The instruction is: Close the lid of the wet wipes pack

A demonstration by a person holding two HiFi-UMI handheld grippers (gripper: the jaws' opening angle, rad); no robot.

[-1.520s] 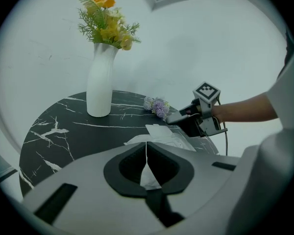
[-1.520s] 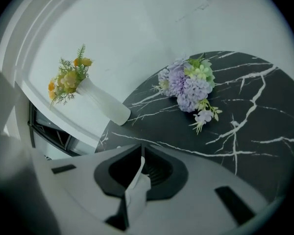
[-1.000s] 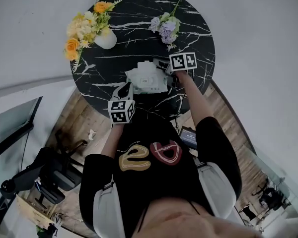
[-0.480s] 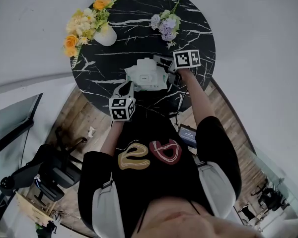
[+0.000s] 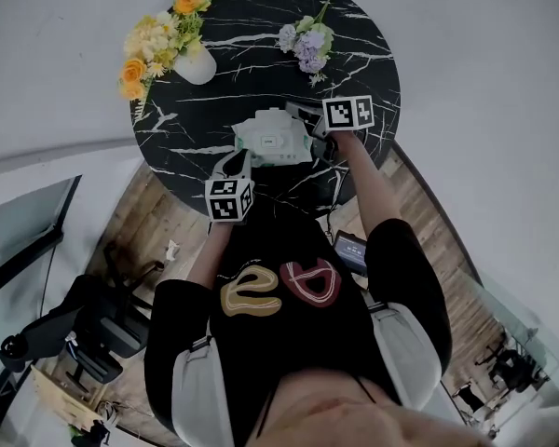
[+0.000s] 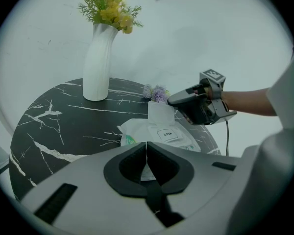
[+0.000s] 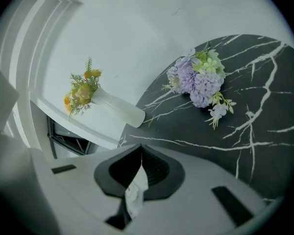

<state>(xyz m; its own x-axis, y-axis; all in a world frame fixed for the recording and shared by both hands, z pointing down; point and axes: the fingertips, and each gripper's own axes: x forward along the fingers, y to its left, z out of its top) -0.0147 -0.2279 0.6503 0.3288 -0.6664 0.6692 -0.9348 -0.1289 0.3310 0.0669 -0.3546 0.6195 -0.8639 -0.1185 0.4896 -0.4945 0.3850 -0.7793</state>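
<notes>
The white wet wipes pack (image 5: 272,140) lies on the near half of the round black marble table (image 5: 354,45). In the left gripper view the pack (image 6: 179,140) shows an "OPEN" label, and its white lid flap (image 6: 160,115) stands upright. My right gripper (image 5: 300,119) is at the pack's far right corner and is shut on that flap. The flap shows as a printed white strip (image 7: 135,190) between the pads of the right gripper (image 7: 139,148). My left gripper (image 6: 146,144) is shut at the pack's near left corner (image 5: 238,159), with a white sliver of the pack's edge between its pads.
A white vase of yellow and orange flowers (image 5: 197,68) stands at the far left of the table. A purple bunch of flowers (image 5: 306,45) lies at the far middle. The table's near edge is close to my body. Below it are a wooden floor and a dark chair (image 5: 93,324).
My right gripper has shifted slightly toward the far side of the table, still holding the flap. The left gripper and the pack have barely moved.
</notes>
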